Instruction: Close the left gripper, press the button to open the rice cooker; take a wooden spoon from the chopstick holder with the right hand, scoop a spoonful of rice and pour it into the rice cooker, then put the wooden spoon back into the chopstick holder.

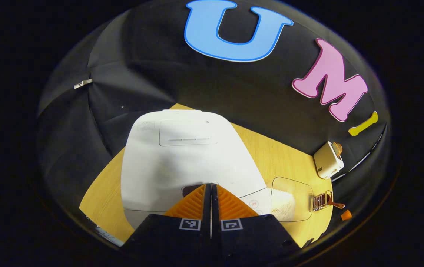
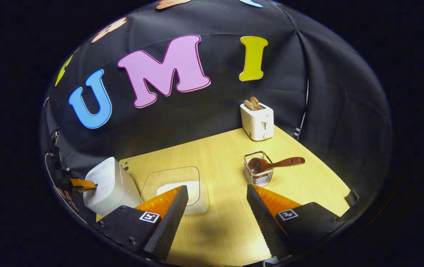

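Tongs, two: left pinched together, right spread; one wooden spoon.

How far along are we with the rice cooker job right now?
Done: the left hand-held gripper is shut. In hand: its tips are at the front of the rice cooker, whose lid is down. Left: the right hand-held gripper is open and empty, the wooden spoon lies in the chopstick holder, and the rice sits unscooped in its clear container.
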Available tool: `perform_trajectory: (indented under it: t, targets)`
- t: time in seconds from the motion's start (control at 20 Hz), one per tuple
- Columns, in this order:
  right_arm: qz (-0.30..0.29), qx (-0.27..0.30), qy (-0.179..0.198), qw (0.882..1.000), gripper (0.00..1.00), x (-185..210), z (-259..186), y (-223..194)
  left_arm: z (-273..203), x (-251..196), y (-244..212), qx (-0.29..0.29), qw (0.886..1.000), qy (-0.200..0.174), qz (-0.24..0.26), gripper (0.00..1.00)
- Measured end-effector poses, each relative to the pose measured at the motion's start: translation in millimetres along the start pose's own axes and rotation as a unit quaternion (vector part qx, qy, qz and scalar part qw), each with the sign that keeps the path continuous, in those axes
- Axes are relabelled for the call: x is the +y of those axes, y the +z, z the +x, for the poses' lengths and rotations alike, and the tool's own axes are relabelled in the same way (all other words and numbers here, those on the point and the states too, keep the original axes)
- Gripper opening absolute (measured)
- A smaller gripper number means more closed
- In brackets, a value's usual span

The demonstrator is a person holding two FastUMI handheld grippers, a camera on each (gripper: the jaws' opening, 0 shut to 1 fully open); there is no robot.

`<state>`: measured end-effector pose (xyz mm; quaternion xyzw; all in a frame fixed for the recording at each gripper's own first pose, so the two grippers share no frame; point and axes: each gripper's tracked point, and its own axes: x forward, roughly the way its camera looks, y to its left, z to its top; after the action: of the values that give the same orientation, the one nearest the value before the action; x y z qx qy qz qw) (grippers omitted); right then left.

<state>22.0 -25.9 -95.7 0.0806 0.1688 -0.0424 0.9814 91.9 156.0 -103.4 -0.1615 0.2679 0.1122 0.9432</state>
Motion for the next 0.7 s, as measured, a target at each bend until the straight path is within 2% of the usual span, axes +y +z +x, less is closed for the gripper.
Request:
perform_trajectory:
  t: [0.2,0.4,0.55,0.7]
  targets:
    - [-0.002,0.002,-0.006,1.0,0.99,-5.5,1.1,-7.1,1.2,2.3,0.3,0.025,1.0,0.005,-0.007,0.06]
    - [0.02,0.002,-0.009,1.0,0.99,-12.7,3.2,-8.1,4.5,0.2,0.7,0.024,0.998,0.038,0.031,0.06]
    - [0.032,0.001,-0.015,0.999,0.99,-15.4,-0.8,-5.7,-4.1,-1.2,7.7,-0.008,0.998,0.052,0.031,0.06]
    - [0.024,-0.006,-0.023,0.999,0.98,-13.3,-6.3,-2.2,-26.0,-7.8,34.8,-0.074,0.996,0.032,0.032,0.06]
